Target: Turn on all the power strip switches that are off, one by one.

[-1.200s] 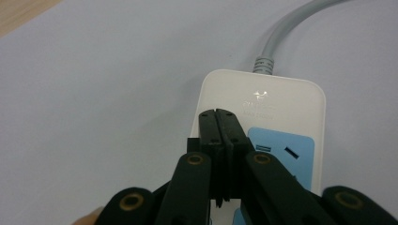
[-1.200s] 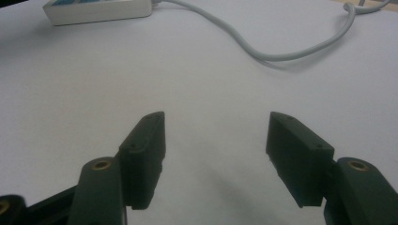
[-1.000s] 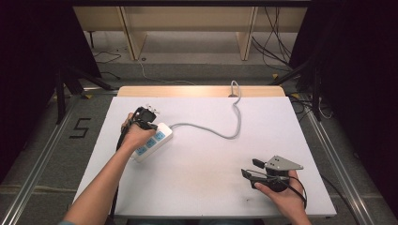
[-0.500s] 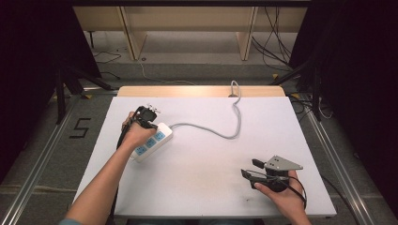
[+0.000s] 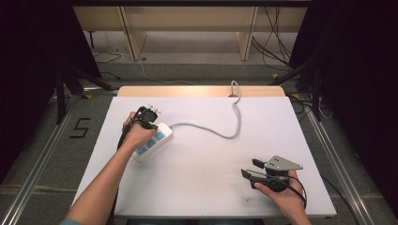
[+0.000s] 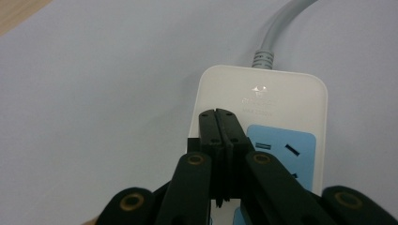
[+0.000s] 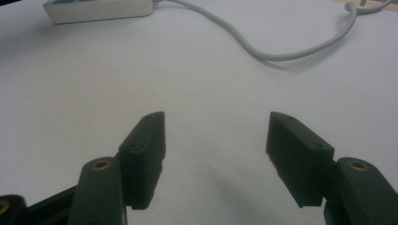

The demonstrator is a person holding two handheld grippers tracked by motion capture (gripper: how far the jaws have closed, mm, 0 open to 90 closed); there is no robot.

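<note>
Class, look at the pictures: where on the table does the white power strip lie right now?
In the high view the white power strip lies on the table's left half, under the shut left gripper, its grey cable running toward the far edge.

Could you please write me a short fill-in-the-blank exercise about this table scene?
1. The left gripper, over the white power strip, has its jaws ____.
2. The right gripper has its jaws ____, with nothing between them.
3. The socket panels on the power strip are coloured ____.
4. The grey cable runs off the table's ____ edge in the high view.

Missing words: shut; open; blue; far
</note>
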